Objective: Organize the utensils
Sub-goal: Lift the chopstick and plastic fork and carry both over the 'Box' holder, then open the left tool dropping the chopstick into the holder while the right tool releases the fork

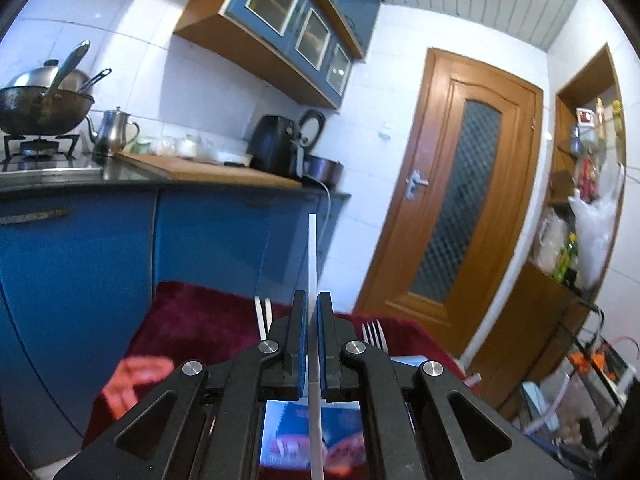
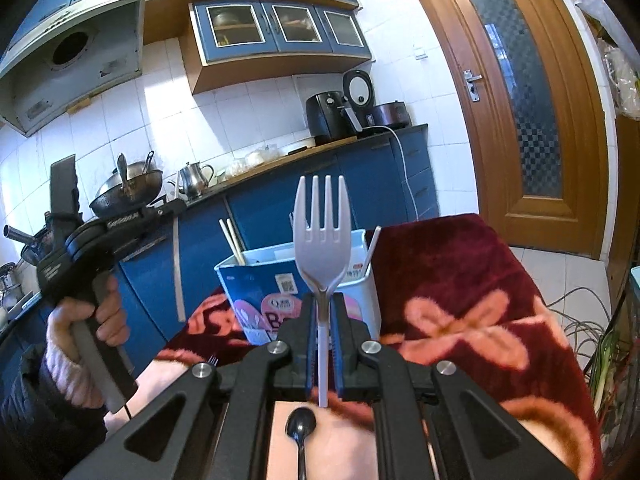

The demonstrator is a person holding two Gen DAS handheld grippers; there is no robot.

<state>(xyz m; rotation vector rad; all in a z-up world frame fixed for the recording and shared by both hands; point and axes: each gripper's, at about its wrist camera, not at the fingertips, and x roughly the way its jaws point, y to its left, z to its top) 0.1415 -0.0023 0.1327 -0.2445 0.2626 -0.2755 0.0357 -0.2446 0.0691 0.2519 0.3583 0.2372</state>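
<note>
White plastic filled the left wrist view: a thin chopstick (image 1: pixel 312 280) stood pinched between the clenched pads of the left gripper (image 1: pixel 313 320), its tip aimed up past the blue cabinets (image 1: pixel 80 248). Below lay the red floral blanket (image 1: pixel 192 320), with a metal fork (image 1: pixel 375 336) just right of the fingers and two more stick ends (image 1: pixel 263 320) to their left. So slim a stick could twist or slide in the grip if tilted quickly.

From the right wrist view, the right gripper (image 2: pixel 323 320) was clamped on the neck of a white plastic fork (image 2: pixel 322 232), tines up. Beyond it, near the blanket's far edge, stood the blue-and-white holder box (image 2: pixel 256 292), already carrying chopsticks (image 2: pixel 232 240) at its left corner. Those upright sticks could block the fork's entry or tip the light box. A black spoon (image 2: pixel 301 428) lay near the blanket's near edge under the gripper. A hand (image 2: pixel 86 320) held the other gripper at left.
</note>
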